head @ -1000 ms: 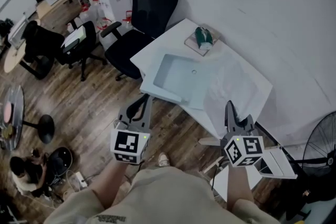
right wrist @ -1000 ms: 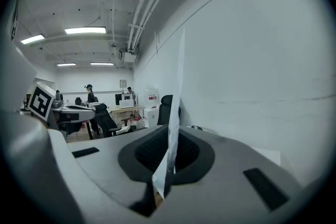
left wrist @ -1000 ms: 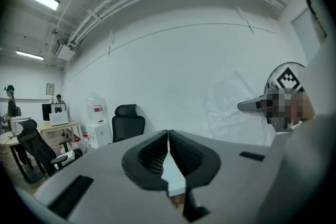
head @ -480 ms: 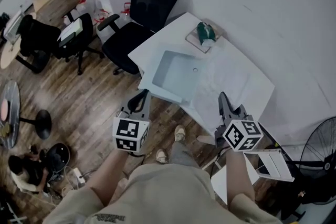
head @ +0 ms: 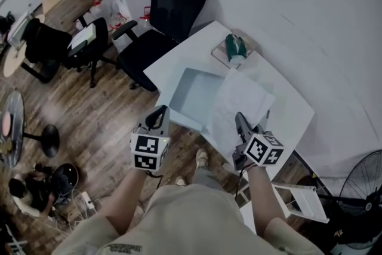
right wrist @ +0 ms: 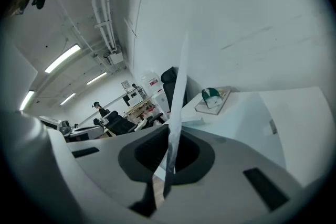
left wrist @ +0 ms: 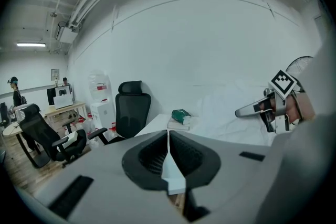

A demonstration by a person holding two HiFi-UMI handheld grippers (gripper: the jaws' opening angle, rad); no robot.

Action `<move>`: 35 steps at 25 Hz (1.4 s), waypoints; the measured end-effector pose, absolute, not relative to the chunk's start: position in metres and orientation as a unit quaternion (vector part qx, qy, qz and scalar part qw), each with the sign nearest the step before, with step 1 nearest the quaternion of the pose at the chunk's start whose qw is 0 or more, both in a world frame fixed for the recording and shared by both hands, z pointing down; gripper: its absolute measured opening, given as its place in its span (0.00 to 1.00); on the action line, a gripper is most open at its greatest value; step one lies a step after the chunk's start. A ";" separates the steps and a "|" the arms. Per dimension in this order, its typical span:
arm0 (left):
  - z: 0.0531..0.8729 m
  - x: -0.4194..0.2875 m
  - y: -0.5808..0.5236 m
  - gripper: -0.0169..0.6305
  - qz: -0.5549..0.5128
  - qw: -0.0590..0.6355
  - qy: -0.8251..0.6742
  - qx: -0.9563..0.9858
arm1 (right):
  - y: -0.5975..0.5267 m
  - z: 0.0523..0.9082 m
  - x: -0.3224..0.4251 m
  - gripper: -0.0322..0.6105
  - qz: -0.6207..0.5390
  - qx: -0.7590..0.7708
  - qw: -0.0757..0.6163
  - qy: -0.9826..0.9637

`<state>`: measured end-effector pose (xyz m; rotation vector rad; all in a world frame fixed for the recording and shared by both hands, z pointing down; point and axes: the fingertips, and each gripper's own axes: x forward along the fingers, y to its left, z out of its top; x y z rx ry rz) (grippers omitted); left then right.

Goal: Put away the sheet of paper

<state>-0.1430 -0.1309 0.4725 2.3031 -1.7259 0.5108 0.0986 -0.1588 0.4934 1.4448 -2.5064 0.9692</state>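
The white sheet of paper [head: 240,100] is lifted off the white table [head: 290,106] and stands tilted beside a shallow pale-blue tray [head: 190,92] at the table's left end. My right gripper [head: 240,120] is shut on the sheet's near edge. In the right gripper view the paper [right wrist: 179,93] runs edge-on up from between the pads of that gripper [right wrist: 169,150]. My left gripper [head: 159,111] hovers in front of the tray's near corner, off the table. Its jaws [left wrist: 168,135] meet at the tips with nothing held.
A green object on a flat book [head: 233,48] lies at the table's far end. A black office chair [head: 171,8] stands beyond the table's left corner. A white step stool [head: 301,200] and a floor fan [head: 365,183] stand at the lower right, more chairs and desks at the far left.
The sheet lay flat on the table; now its near edge is raised and swung left toward the tray. My right gripper moved left and forward with it. My left gripper shifted slightly forward.
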 end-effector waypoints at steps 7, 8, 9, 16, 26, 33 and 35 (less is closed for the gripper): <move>0.506 -0.140 -0.162 0.07 0.202 0.131 -0.593 0.768 | -0.194 0.547 0.105 0.09 0.365 0.461 0.073 -0.806; 0.513 -0.138 -0.165 0.07 0.210 0.137 -0.592 0.766 | -0.199 0.555 0.107 0.09 0.371 0.460 0.076 -0.803; 0.521 -0.137 -0.168 0.07 0.218 0.143 -0.591 0.763 | -0.204 0.563 0.109 0.09 0.380 0.460 0.077 -0.799; 0.576 -0.141 -0.187 0.07 0.262 0.178 -0.594 0.739 | -0.236 0.619 0.124 0.09 0.419 0.456 0.108 -0.778; 0.618 -0.134 -0.207 0.07 0.304 0.204 -0.586 0.722 | -0.274 0.672 0.129 0.09 0.451 0.432 0.158 -0.765; 0.633 -0.146 -0.220 0.07 0.317 0.215 -0.603 0.700 | -0.292 0.697 0.116 0.09 0.478 0.405 0.174 -0.759; 0.636 -0.149 -0.219 0.07 0.321 0.219 -0.606 0.694 | -0.295 0.700 0.113 0.09 0.487 0.399 0.172 -0.758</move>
